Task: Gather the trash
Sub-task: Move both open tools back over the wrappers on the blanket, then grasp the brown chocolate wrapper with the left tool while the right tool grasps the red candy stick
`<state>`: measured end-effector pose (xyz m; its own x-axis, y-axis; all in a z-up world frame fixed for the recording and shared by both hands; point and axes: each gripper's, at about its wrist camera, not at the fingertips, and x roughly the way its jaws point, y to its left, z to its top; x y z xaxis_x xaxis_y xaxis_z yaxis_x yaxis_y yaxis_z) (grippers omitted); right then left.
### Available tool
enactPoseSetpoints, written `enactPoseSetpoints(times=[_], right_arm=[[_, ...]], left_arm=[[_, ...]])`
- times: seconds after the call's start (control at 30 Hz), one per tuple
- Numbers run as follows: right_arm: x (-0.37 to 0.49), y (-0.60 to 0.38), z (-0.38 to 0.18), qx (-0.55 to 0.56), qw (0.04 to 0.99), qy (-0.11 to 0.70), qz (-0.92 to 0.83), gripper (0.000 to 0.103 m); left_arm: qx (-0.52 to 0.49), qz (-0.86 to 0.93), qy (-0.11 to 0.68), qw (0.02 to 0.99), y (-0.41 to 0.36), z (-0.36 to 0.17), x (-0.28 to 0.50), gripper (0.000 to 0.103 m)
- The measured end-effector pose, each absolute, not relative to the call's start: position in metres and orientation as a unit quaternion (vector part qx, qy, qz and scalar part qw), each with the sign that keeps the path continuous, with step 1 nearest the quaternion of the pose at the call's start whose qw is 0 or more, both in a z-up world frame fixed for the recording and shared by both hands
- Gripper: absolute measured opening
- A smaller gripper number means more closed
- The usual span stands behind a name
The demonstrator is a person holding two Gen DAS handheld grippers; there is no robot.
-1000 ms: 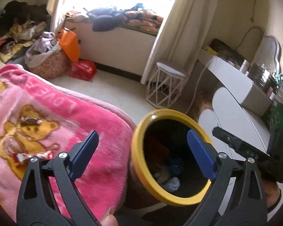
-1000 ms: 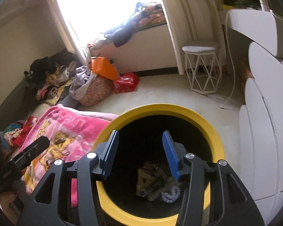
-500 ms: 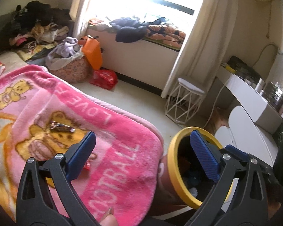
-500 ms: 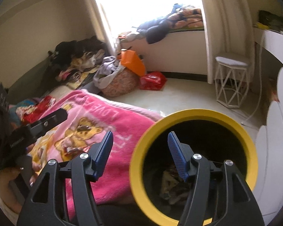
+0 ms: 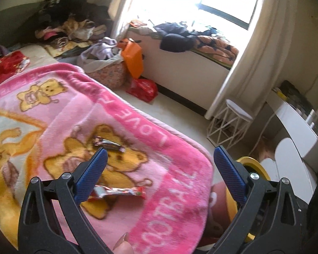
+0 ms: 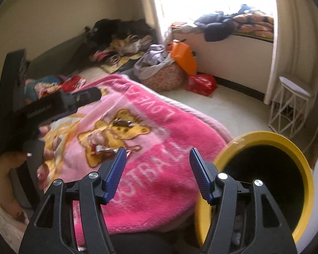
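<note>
Two pieces of trash are seen lying on the pink blanket [image 5: 163, 169] that covers the bed. The red wrapper [image 5: 120, 191] is found on the yellow bear picture, nearer the blanket's front edge, and the dark wrapper [image 5: 109, 143] is found on the same bear, farther from that edge. The yellow bin [image 6: 265, 182] is held just beside the blanket's corner, with its open mouth tipped toward the camera. The left gripper [image 5: 159, 169] is held over the blanket with its jaws wide open and nothing between them; the red wrapper is seen just beside its left jaw. The right gripper [image 6: 156, 169] is held over the blanket's front edge; its jaws have just been opening, and nothing is caught in them. Both wrappers are judged to be very light, thin and crinkly, so they could slip or be pushed down into the soft fluff. Each is best pinched across its narrow middle. The red wrapper is laid long and flat, with its long way running along the blanket's front edge. The dark wrapper is laid much the same way, only tilted a little, with one end turned toward the bin.
</note>
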<state>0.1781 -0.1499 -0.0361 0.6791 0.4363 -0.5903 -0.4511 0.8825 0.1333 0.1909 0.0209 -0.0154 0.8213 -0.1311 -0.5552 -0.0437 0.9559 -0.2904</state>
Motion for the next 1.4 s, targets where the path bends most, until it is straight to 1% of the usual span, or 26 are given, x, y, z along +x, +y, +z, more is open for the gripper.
enactPoseSetpoints(times=[0.33, 0.57, 0.6, 0.7, 0.83, 0.93, 1.03, 1.1, 1.13, 1.17, 1.2, 1.27, 1.3, 1.33, 1.37, 1.4], right_arm=[[0.199, -0.085, -0.058, -0.089, 0.884, 0.343, 0.307, 0.059], [0.212, -0.044, -0.082, -0.157, 0.855, 0.356, 0.342, 0.058], [0.215, -0.037, -0.088, -0.17, 0.85, 0.359, 0.347, 0.057], [0.222, -0.025, -0.103, -0.197, 0.839, 0.369, 0.347, 0.055], [0.234, -0.01, -0.122, -0.228, 0.829, 0.379, 0.341, 0.054], [0.242, -0.004, -0.132, -0.241, 0.825, 0.383, 0.338, 0.052], [0.249, 0.0, -0.141, -0.25, 0.819, 0.389, 0.34, 0.045], [0.252, 0.001, -0.145, -0.25, 0.816, 0.391, 0.345, 0.029], [0.253, 0.001, -0.146, -0.247, 0.812, 0.394, 0.353, 0.023], [0.252, 0.001, -0.147, -0.246, 0.811, 0.394, 0.356, 0.022], [0.251, 0.001, -0.147, -0.246, 0.811, 0.393, 0.357, 0.021], [0.248, 0.0, -0.148, -0.246, 0.809, 0.393, 0.36, 0.021], [0.247, -0.002, -0.148, -0.243, 0.81, 0.393, 0.361, 0.021], [0.246, -0.003, -0.148, -0.24, 0.811, 0.394, 0.361, 0.021], [0.244, -0.005, -0.147, -0.237, 0.811, 0.396, 0.359, 0.02], [0.243, -0.006, -0.146, -0.236, 0.811, 0.398, 0.358, 0.02]], left_arm=[[-0.166, 0.036, 0.32, 0.932, 0.079, -0.035, 0.205, 0.092], [-0.183, 0.049, 0.353, 0.916, 0.106, -0.06, 0.232, 0.092], [-0.185, 0.048, 0.357, 0.914, 0.107, -0.063, 0.235, 0.09], [-0.192, 0.042, 0.376, 0.906, 0.113, -0.077, 0.251, 0.081], [-0.205, 0.03, 0.402, 0.892, 0.118, -0.094, 0.27, 0.074], [-0.214, 0.025, 0.421, 0.881, 0.122, -0.108, 0.283, 0.073], [-0.22, 0.023, 0.437, 0.872, 0.125, -0.122, 0.296, 0.073], [-0.235, 0.023, 0.445, 0.864, 0.128, -0.132, 0.303, 0.073], [-0.24, 0.025, 0.446, 0.862, 0.129, -0.135, 0.304, 0.072], [-0.247, 0.024, 0.444, 0.861, 0.131, -0.138, 0.305, 0.07], [-0.251, 0.024, 0.442, 0.861, 0.131, -0.138, 0.306, 0.064], [-0.255, 0.027, 0.439, 0.861, 0.132, -0.14, 0.307, 0.061], [-0.255, 0.028, 0.439, 0.861, 0.133, -0.14, 0.308, 0.058], [-0.253, 0.029, 0.44, 0.861, 0.133, -0.14, 0.308, 0.051], [-0.252, 0.03, 0.442, 0.861, 0.133, -0.14, 0.309, 0.048], [-0.251, 0.032, 0.444, 0.86, 0.133, -0.14, 0.309, 0.042]])
